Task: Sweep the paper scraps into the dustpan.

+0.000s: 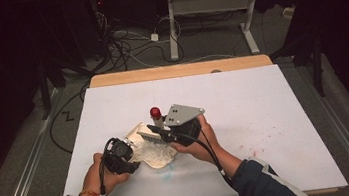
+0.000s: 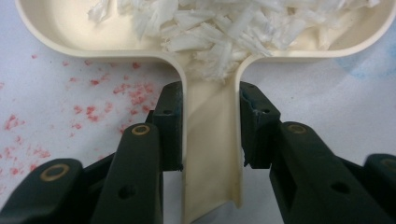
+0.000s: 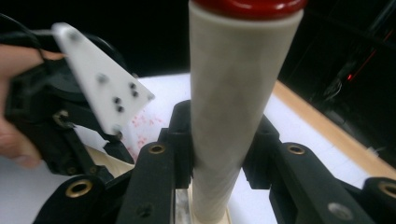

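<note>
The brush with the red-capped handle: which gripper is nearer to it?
Right. The right gripper is clamped on the brush handle. The left gripper is apart from it, gripping the cream dustpan by its handle, beside the brush.

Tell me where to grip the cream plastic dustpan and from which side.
Grip the cream plastic dustpan by its narrow channel-shaped handle, coming from the handle's open end. The handle sticks out flat from the wide tray and has two upright side walls. The left gripper already does this, its jaws pressing on those walls.
</note>
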`<action>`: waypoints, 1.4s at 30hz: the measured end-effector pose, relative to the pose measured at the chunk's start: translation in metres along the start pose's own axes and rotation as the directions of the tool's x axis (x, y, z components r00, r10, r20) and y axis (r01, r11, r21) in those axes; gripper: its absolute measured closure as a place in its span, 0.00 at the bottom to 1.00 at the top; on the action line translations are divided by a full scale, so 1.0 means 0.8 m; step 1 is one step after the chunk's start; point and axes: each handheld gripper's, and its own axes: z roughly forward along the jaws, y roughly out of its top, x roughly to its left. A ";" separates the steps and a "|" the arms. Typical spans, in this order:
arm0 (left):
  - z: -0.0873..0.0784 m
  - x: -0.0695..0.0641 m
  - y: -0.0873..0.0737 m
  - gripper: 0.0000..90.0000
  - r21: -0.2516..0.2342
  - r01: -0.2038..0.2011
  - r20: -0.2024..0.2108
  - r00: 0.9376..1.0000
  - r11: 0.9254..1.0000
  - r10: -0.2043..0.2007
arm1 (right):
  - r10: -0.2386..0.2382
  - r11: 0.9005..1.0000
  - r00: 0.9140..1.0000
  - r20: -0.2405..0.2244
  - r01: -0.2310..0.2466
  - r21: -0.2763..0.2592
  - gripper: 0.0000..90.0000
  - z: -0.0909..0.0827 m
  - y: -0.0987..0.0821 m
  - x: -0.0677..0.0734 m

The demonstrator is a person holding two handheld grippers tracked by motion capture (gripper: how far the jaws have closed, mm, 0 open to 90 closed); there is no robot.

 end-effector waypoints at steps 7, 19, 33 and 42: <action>0.000 0.000 -0.001 0.71 -0.007 0.015 -0.003 1.000 1.000 -0.015 | 0.027 0.999 0.999 0.020 -0.027 -0.038 0.78 -0.033 0.006 -0.010; 0.000 0.001 -0.002 0.70 -0.012 0.022 -0.005 1.000 1.000 -0.022 | 0.137 0.990 0.990 0.033 -0.136 -0.033 0.78 -0.059 -0.006 -0.023; -0.001 0.006 -0.012 0.70 -0.043 0.077 0.000 0.997 0.996 -0.077 | 0.155 0.988 0.985 0.077 -0.154 -0.013 0.78 -0.150 -0.033 -0.039; -0.004 0.017 -0.022 0.70 -0.070 0.146 -0.017 0.989 0.987 -0.147 | 0.183 0.983 0.978 0.100 -0.185 0.009 0.78 -0.206 -0.051 -0.057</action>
